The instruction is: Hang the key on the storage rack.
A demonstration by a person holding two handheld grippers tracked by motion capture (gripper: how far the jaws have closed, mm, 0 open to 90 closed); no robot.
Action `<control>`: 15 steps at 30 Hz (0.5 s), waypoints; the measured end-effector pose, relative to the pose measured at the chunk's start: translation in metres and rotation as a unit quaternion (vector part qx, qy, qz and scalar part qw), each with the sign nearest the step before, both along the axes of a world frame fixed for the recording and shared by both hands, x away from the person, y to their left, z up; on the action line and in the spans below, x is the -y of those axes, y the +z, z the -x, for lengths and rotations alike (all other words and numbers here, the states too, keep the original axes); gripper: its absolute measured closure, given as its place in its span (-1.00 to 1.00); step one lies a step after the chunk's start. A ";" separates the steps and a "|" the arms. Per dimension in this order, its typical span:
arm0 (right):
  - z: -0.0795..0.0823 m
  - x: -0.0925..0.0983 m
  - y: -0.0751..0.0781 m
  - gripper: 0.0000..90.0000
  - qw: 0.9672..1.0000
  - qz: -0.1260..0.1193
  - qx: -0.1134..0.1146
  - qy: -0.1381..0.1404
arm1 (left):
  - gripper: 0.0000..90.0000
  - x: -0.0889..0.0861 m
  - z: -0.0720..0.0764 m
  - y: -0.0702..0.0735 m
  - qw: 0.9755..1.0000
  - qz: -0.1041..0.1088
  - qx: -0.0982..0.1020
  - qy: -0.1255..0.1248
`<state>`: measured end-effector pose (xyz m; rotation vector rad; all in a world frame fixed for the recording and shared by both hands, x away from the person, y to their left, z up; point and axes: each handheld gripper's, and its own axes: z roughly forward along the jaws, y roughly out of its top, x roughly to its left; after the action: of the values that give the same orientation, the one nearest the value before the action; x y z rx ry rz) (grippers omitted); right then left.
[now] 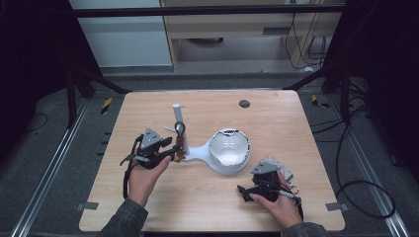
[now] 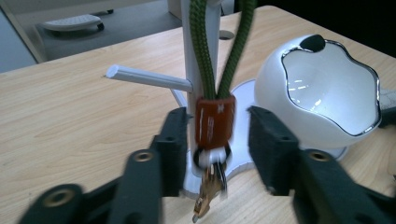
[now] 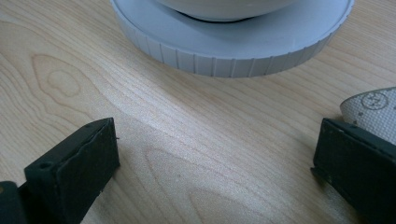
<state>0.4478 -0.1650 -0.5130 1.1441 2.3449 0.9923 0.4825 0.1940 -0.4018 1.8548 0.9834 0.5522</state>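
A key ring hangs from the white stand's post [image 2: 211,46] by a green cord loop [image 2: 201,46], with a red-brown tab [image 2: 215,122] and keys [image 2: 209,186] below it. My left gripper [image 2: 217,137] is open, one jaw on each side of the tab and a gap on both sides. In the high view the left gripper [image 1: 174,150] points at the stand [image 1: 177,118]. A white bowl [image 1: 228,148] with a chrome rim sits on the stand's round base. My right gripper [image 1: 243,192] rests open on the table with nothing between its jaws, facing the base [image 3: 233,42].
A side peg [image 2: 149,78] sticks out of the post toward the left. A pale speckled object [image 3: 373,109] lies beside the right gripper's right-hand jaw. The wooden table [image 1: 276,118] has a dark round hole [image 1: 244,103] near its far edge.
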 end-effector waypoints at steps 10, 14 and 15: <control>0.005 0.004 0.016 -0.93 1.000 0.009 0.001 0.011 | -0.68 -0.029 0.003 -0.034 0.999 -0.035 -0.003 0.010; 0.008 0.015 0.038 -0.83 1.000 0.021 0.013 -0.001 | -0.73 -0.055 0.001 -0.053 0.998 -0.057 -0.007 0.032; 0.008 0.019 0.044 -0.81 1.000 0.026 0.016 -0.006 | -0.76 -0.061 -0.001 -0.057 0.998 -0.058 -0.014 0.032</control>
<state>0.4398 -0.1838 -0.4686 1.1135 2.3214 0.9332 0.4831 0.2549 -0.4586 1.9433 1.0510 0.6344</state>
